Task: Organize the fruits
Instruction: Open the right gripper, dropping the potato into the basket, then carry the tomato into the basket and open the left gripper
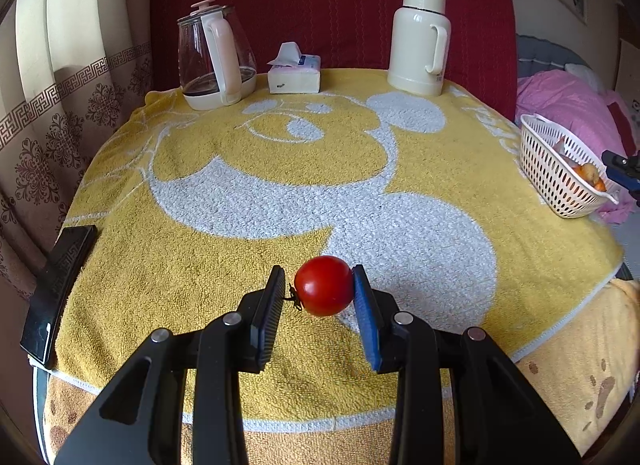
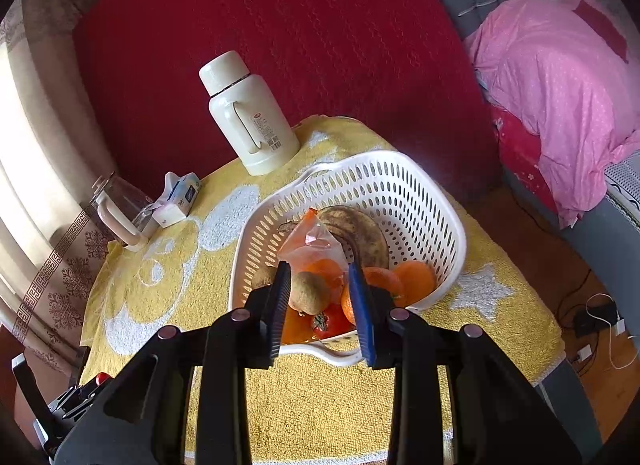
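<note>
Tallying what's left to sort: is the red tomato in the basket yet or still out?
Out. The tomato is held between the left gripper's pads above the yellow towel, apart from the white basket at the table's far right.

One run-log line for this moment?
left gripper: holds red tomato | right gripper: shut, empty, over white plastic basket
</note>
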